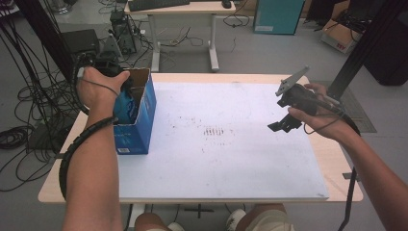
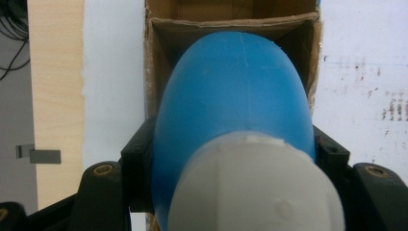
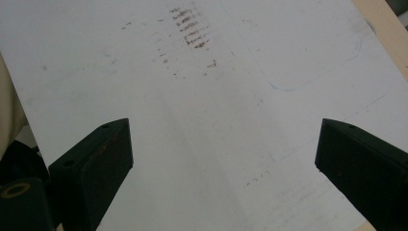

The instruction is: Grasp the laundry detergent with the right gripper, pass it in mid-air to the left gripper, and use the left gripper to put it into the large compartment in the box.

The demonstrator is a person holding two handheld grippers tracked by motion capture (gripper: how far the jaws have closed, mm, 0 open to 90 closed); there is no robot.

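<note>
While the left gripper hangs over the open top of the blue cardboard box at the table's left edge, it pinches a blue bottle, jaws pressed against either flank just below the white cap. Cap end sits toward the camera in the left gripper view, rounded base pointing down into the box's brown interior; my guess is the grip near the neck is chosen so the body can go in base first without the jaws fouling the cardboard walls. Whether the bottle is entering or leaving, I cannot tell.

Bottle: smooth matte blue plastic, a faint mould seam running along its body, shoulders swelling wider than the cap. Cap white, faceted, with a small raised nub.

Right gripper is held well apart, above the right half of the white mat, jaws spread wide with nothing between them. Likely parked there to stay clear of the box work. Mat shows brown scuff marks near centre.
</note>
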